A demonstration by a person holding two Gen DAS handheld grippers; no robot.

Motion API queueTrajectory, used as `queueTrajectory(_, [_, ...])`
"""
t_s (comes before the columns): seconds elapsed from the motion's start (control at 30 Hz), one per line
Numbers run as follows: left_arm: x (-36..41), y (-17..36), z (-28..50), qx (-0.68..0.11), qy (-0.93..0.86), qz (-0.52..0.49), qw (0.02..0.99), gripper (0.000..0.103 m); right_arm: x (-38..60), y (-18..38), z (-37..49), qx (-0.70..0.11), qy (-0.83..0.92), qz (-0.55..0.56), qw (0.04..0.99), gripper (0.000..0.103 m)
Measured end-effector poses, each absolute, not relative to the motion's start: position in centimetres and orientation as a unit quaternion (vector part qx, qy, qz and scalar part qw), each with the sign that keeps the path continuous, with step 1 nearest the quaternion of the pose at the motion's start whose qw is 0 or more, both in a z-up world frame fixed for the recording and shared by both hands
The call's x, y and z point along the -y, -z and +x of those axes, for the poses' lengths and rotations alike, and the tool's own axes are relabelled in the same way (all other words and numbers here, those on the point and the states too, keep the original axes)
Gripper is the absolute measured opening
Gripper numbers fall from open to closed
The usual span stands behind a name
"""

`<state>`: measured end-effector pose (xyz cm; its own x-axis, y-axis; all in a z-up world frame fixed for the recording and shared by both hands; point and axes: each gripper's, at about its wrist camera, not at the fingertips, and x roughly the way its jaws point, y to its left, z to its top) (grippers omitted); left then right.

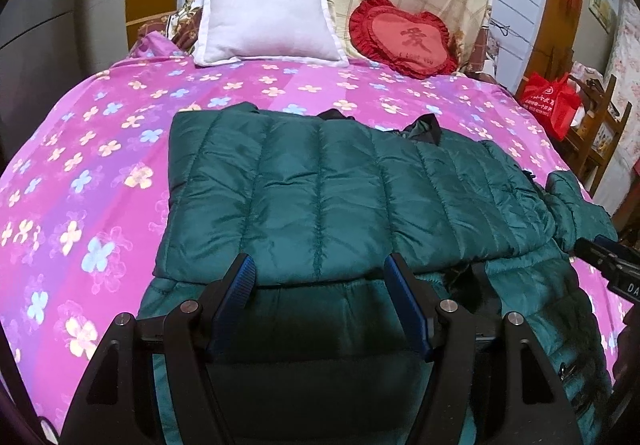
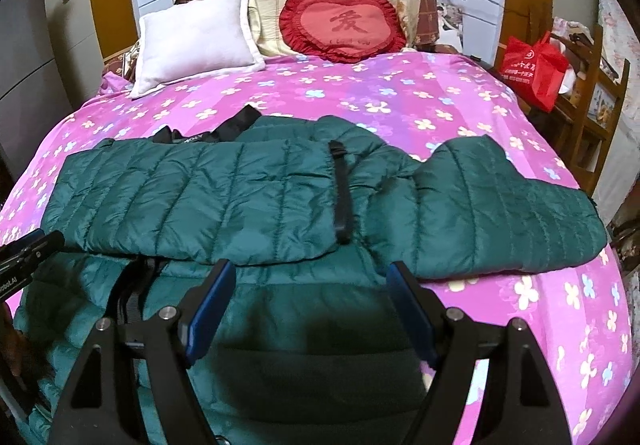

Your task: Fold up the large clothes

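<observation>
Your left tongs [image 1: 320,277] and right tongs [image 2: 312,281]: released, empty | green jacket [image 2: 200,193] on the bed [image 2: 520,305] just ahead of both | top folded over; sleeve [image 2: 500,205] beyond right tongs still unfolded

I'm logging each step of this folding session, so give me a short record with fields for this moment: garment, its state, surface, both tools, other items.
garment: green quilted jacket
state: partly folded, upper half laid over lower; one sleeve stretched out sideways
surface: bed with pink floral sheet
left tool: open, over the jacket's near part, holding nothing
right tool: open, over the jacket's near part, holding nothing
other items: white pillow and red heart cushion at the head; red bag on a wooden chair beside the bed
</observation>
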<state>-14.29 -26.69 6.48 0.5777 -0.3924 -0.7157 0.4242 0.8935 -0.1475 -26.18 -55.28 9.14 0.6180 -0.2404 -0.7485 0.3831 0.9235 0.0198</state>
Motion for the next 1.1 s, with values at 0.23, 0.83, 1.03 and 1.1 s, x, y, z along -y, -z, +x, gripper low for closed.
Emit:
queueTrajectory(0.23, [26.6, -6.4, -14.3, -0.399, 0.23, 0.015, 0.888, 0.049, 56.8, -9.7, -27.0, -0.396, 0.189, 0.085, 0.894, 0.081])
queueTrajectory(0.83, [26.7, -5.9, -14.2, -0.401, 0.233, 0.016, 0.886, 0.049, 62.4, -11.3, -28.3, -0.375, 0.237, 0.093, 0.892, 0.081])
queueTrajectory(1.03, [26.6, -5.9, -13.9, -0.404, 0.251, -0.008, 0.88, 0.049, 64.7, -10.9, -28.8, -0.381, 0.257, 0.1, 0.883, 0.082])
queueTrajectory(1.1, [26.5, -5.9, -13.8, -0.404, 0.258, -0.02, 0.877, 0.049, 65.5, -10.6, -28.9, -0.383, 0.265, 0.101, 0.879, 0.082])
